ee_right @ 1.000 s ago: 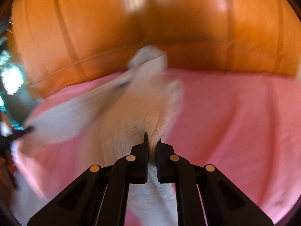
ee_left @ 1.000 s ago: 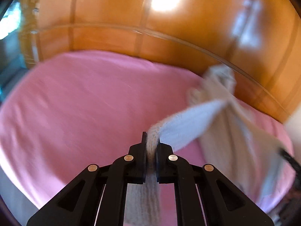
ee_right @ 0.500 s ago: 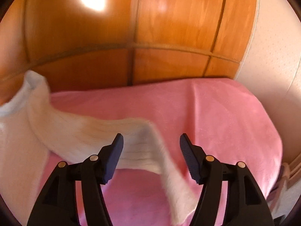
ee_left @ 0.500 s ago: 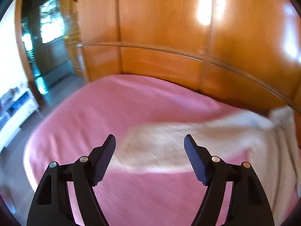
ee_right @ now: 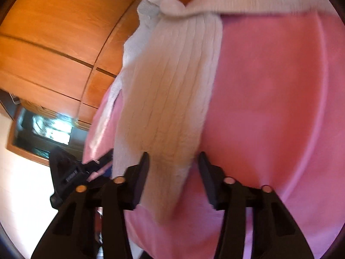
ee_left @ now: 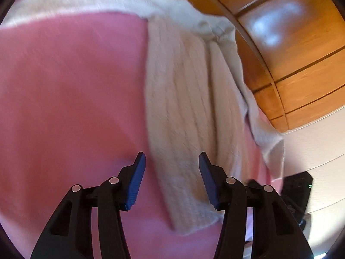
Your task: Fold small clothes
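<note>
My left tool (ee_left: 171, 164) hangs over the bed with its jaws apart, and they have just been closing in from a wider gap; the near end of the cream ribbed knit garment (ee_left: 183, 99) lies between the blue pads, yet neither pad presses on it. My right tool (ee_right: 173, 163) stands the same way, jaws parted and lately narrowing, with the garment's (ee_right: 168, 90) lower edge lying between the fingers, loose as far as the blur lets me tell. The garment is spread flat on the pink bedspread (ee_left: 71, 90), body running away from me towards the wooden headboard (ee_left: 301, 49), one sleeve stretched along the far edge of the bed. From the right camera the other black tool (ee_right: 66, 172) shows just beside the garment's left edge, near the bed's side, and a dark glazed opening (ee_right: 45, 129) sits in the wall beyond it. A pale wall (ee_left: 319, 146) stands by the bed's right side
</note>
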`<action>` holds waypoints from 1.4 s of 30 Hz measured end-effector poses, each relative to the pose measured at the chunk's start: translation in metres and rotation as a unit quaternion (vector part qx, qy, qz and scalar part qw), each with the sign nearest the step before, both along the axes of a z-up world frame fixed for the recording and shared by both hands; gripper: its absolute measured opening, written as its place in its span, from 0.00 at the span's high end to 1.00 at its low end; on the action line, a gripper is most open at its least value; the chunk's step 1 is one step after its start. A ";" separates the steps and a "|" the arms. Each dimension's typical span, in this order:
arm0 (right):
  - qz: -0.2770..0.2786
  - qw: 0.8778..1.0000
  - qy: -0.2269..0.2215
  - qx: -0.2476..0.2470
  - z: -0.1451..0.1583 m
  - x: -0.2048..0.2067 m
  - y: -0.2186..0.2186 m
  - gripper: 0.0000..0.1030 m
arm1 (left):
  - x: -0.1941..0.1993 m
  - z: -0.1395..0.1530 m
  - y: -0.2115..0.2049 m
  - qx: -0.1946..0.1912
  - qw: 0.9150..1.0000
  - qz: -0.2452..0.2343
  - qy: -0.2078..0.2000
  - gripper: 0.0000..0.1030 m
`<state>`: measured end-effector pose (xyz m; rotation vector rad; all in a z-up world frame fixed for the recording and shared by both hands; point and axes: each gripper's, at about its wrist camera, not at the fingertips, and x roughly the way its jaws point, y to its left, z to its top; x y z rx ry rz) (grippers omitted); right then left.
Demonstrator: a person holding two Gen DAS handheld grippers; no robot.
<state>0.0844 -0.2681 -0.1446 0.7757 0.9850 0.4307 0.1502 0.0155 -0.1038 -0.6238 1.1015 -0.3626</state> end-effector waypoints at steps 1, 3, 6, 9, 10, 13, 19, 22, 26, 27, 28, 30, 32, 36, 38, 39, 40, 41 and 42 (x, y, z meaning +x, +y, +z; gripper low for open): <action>-0.005 1.000 0.001 -0.004 -0.002 0.003 0.002 0.72 | 0.000 -0.002 -0.005 -0.001 1.000 0.000 0.001 0.56; -0.008 1.000 -0.001 -0.006 -0.001 0.010 0.002 0.90 | 0.008 -0.006 -0.016 -0.001 1.000 -0.013 0.004 0.86; -0.007 0.999 -0.030 -0.039 0.024 0.001 -0.003 0.94 | 0.008 0.005 -0.015 0.008 1.000 -0.019 -0.015 0.91; -0.008 0.995 -0.078 -0.069 0.055 -0.013 -0.021 0.95 | -0.005 0.034 0.002 0.019 0.998 -0.023 -0.054 0.92; -0.010 0.993 -0.092 -0.076 0.065 -0.018 -0.026 0.95 | -0.008 0.041 0.008 0.019 0.998 -0.023 -0.062 0.93; -0.024 0.984 -0.142 -0.104 0.104 -0.049 -0.046 0.95 | -0.025 0.074 0.027 0.024 0.995 -0.026 -0.097 0.94; -0.059 0.968 -0.194 -0.151 0.153 -0.113 -0.084 0.95 | -0.069 0.128 0.067 0.035 0.990 -0.025 -0.136 0.95; -0.065 0.966 -0.183 -0.172 0.149 -0.143 -0.097 0.95 | -0.093 0.135 0.085 0.047 0.990 -0.023 -0.127 0.95; -0.075 0.974 -0.132 -0.165 0.116 -0.175 -0.110 0.95 | -0.118 0.115 0.105 0.050 0.995 -0.014 -0.084 0.96; -0.076 0.976 -0.117 -0.166 0.104 -0.171 -0.111 0.95 | -0.124 0.104 0.107 0.055 0.996 -0.011 -0.069 0.96; -0.076 0.977 -0.101 -0.170 0.090 -0.168 -0.111 0.95 | -0.127 0.093 0.107 0.060 0.996 -0.009 -0.057 0.96; -0.072 0.979 -0.068 -0.176 0.066 -0.167 -0.110 0.95 | -0.128 0.068 0.109 0.071 0.997 -0.001 -0.024 0.95; -0.070 0.976 -0.047 -0.202 0.048 -0.162 -0.107 0.93 | -0.130 0.058 0.109 0.105 0.994 0.016 -0.028 0.95; -0.084 0.973 -0.040 -0.212 0.043 -0.156 -0.109 0.47 | -0.124 0.047 0.111 0.115 0.993 0.022 -0.026 0.79; -0.088 0.972 -0.045 -0.214 0.043 -0.147 -0.110 0.47 | -0.121 0.039 0.115 0.114 0.993 0.032 -0.026 0.62; -0.089 0.972 -0.044 -0.213 0.041 -0.145 -0.105 0.47 | -0.120 0.034 0.116 0.113 0.993 0.037 -0.027 0.57; -0.089 0.972 -0.042 -0.215 0.037 -0.139 -0.105 0.47 | -0.118 0.031 0.116 0.106 0.993 0.035 -0.026 0.57; -0.088 0.971 -0.040 -0.218 0.033 -0.135 -0.103 0.46 | -0.114 0.026 0.114 0.098 0.994 0.031 -0.022 0.57; -0.086 0.971 -0.034 -0.223 0.027 -0.127 -0.101 0.46 | -0.112 0.018 0.112 0.091 0.995 0.028 -0.017 0.57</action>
